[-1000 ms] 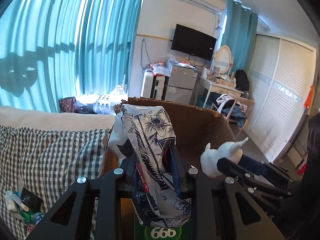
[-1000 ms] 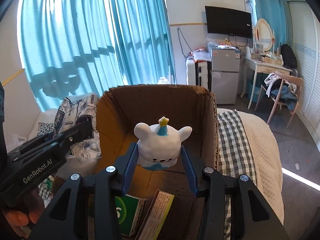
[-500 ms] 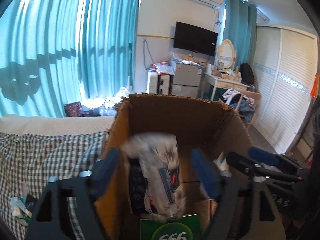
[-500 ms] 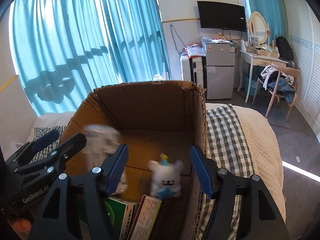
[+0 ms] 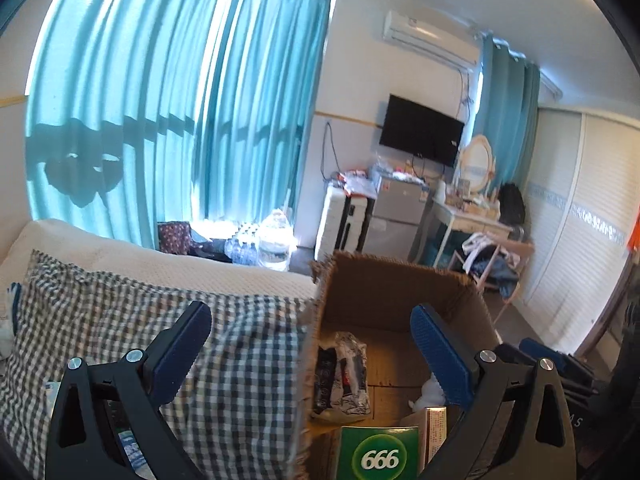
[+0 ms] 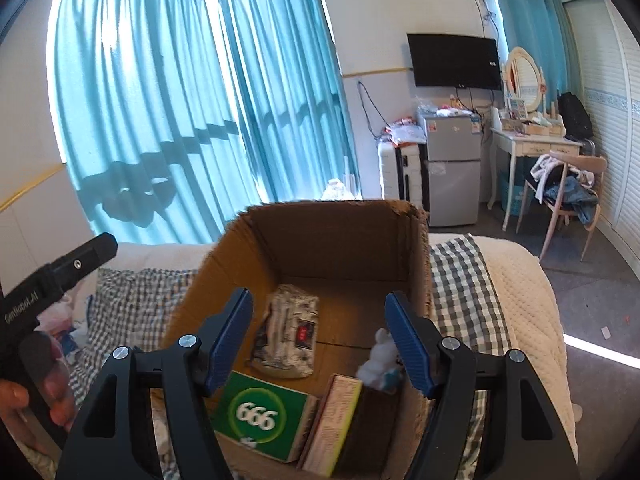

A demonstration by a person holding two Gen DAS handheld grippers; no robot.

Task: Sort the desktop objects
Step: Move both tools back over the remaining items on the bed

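So there's a cardboard box (image 6: 344, 240) sitting on a bed with a checked blanket (image 5: 224, 344), and both claws hang over it with nothing in them; the left claw (image 5: 316, 354) has its jaws still spreading, really wide, one pad out over the blanket and the other over the box, nothing pinched between; the right claw (image 6: 320, 344) is released too, jaws apart and empty, pointing down into the box.

Inside the box: a crinkly flower-print packet (image 6: 288, 334) lies flat on the cardboard floor towards the left wall; a little white bunny toy (image 6: 378, 360) sits near the right wall, partly hidden behind the right claw's pad and a bit blurry; nearer the camera a green box marked 666 (image 6: 260, 416) lies flat, and a pale box (image 6: 334, 424) leans on its edge just beside it.

From the right camera you can also see a hand (image 6: 20, 404) gripping the left tool's handle at the far left edge; teal curtains (image 6: 160, 120) fill the background, with a TV (image 6: 454, 60) on the wall.
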